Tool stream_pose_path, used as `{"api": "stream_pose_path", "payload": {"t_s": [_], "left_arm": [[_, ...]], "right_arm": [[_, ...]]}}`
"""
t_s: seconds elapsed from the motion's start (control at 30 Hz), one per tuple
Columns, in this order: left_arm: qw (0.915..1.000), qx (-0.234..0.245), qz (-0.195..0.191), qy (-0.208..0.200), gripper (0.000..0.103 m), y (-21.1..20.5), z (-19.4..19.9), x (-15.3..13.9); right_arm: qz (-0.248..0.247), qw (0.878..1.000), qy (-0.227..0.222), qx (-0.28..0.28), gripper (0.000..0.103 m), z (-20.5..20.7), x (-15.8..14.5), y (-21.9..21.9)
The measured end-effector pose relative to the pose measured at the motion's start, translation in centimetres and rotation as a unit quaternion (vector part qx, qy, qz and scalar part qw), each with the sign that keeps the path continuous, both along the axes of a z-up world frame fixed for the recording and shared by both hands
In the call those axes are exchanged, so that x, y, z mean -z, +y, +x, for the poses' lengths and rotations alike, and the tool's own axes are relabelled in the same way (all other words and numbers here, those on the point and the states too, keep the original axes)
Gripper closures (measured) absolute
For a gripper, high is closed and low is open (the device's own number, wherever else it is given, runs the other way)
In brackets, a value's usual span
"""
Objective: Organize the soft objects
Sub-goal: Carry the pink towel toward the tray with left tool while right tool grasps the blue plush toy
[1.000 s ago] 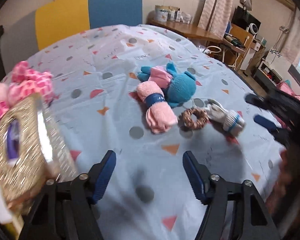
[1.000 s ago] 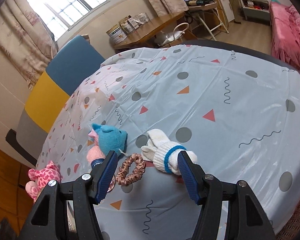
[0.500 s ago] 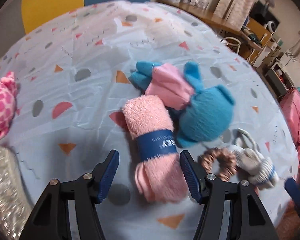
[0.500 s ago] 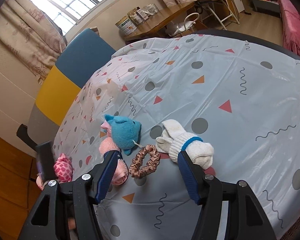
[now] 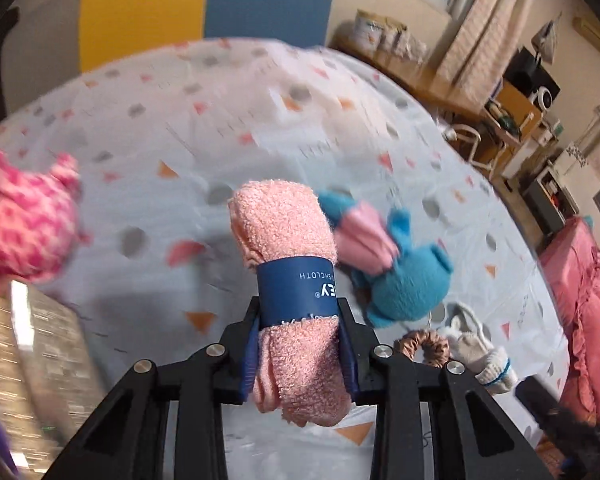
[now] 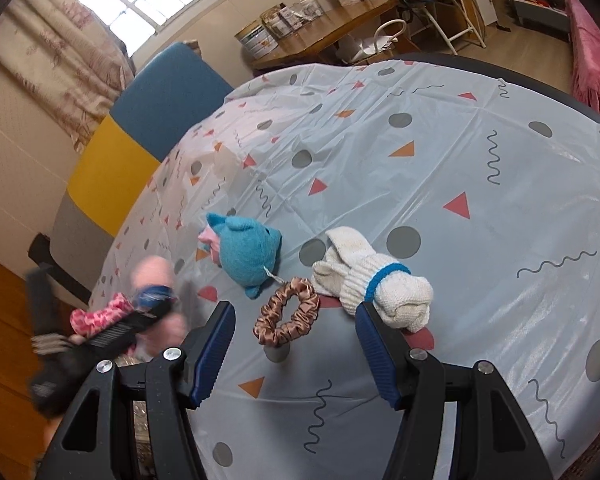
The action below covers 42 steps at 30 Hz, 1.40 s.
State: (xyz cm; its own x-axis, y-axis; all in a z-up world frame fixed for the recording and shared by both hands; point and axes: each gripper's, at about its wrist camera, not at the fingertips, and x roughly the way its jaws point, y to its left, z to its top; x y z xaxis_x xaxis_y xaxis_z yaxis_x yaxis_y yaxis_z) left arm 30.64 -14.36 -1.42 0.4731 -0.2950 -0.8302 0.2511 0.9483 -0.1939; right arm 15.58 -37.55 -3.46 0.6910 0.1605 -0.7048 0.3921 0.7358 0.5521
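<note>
Left wrist view: the left gripper [image 5: 300, 354] is pinching the rolled pink towel [image 5: 290, 276], a fluffy terry roll belted by a dark blue paper band [image 5: 298, 290], held above the patterned tablecloth [image 5: 220, 120]. The blue plush [image 5: 404, 280] lies on the cloth just to its right, the pink spotted plush [image 5: 24, 220] at far left; the background is blurred.

Right wrist view: the right gripper [image 6: 296, 352] is spread wide, holding nothing, above the brown scrunchie [image 6: 286, 312]. The white sock bundle [image 6: 374, 280] touches the scrunchie's right side. The towel shows blurred at left.
</note>
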Motion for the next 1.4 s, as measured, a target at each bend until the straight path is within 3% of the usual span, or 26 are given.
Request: {"api": "stream_pose_path", "payload": {"t_s": [0.2,0.33,0.43,0.57,0.63,0.83,1.03,1.13,1.2,1.4], "left_arm": [[0.9988,-0.035,-0.004,-0.035,0.069,6.1,0.3,-5.1],[0.9963,-0.065,0.0,-0.056,0.069,10.2,1.0,-7.2],[0.9935,-0.095,0.001,-0.063,0.069,13.8,1.2,-8.1],[0.988,-0.14,0.004,-0.065,0.069,19.4,0.9,-8.6],[0.9849,-0.16,0.007,-0.065,0.069,22.0,0.6,-8.5],[0.974,-0.218,0.023,-0.056,0.069,29.3,-1.8,-7.4],[0.9642,-0.262,0.016,-0.042,0.069,35.1,-7.0,-5.8],[0.9599,-0.278,0.007,-0.034,0.069,37.0,-10.2,-4.7],[0.9581,-0.285,0.001,-0.028,0.069,37.7,-12.2,-4.0],[0.9576,-0.287,-0.007,-0.023,0.069,38.2,-18.4,-2.6]], "right_arm": [[-0.028,0.996,0.037,-0.073,0.04,2.0,0.7,2.7],[-0.109,0.985,0.043,-0.125,0.04,4.9,-0.2,4.6],[-0.18,0.971,0.037,-0.151,0.039,7.7,-0.8,5.3],[-0.278,0.939,0.045,-0.197,0.028,12.2,-0.5,6.2],[-0.308,0.927,0.059,-0.208,0.028,14.1,0.1,6.3],[-0.312,0.918,0.078,-0.231,0.022,18.1,1.5,5.9],[-0.31,0.907,0.108,-0.265,0.023,19.8,3.4,8.2],[-0.316,0.901,0.117,-0.273,0.031,20.1,4.6,9.4],[-0.322,0.898,0.12,-0.273,0.042,20.1,5.0,9.9],[-0.35,0.888,0.13,-0.269,0.049,19.6,5.0,11.2]]}}
